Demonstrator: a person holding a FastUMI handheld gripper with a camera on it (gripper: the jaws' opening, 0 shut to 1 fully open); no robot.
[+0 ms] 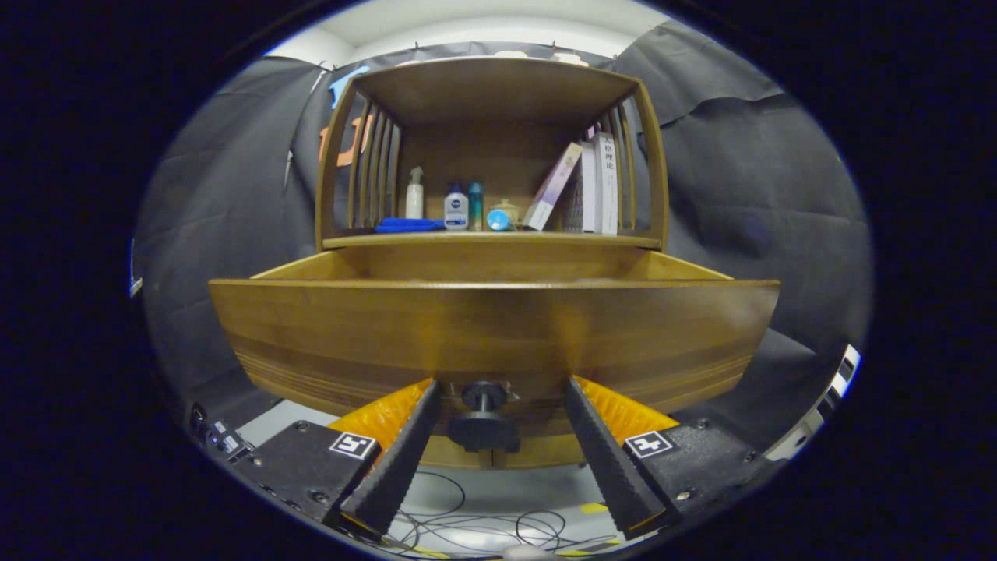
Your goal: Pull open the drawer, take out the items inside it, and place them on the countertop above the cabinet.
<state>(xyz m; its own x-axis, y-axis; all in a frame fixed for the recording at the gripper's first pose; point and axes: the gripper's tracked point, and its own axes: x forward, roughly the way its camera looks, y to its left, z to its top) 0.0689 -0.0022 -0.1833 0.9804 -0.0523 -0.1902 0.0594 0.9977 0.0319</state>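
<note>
Straddling the dark knob [484, 421] w/ fingers spread and clear of it, gripper [498, 387] faces the wooden drawer [491, 331], pulled out below the countertop [491, 240] w/ bottles and books.

No wording can be read; square coded markers [353, 445] are borne on the gripper [502, 382], fingers [397, 460] spread either side of the drawer knob [484, 425].

gripper [498, 389], jaws spread apart, level
</note>
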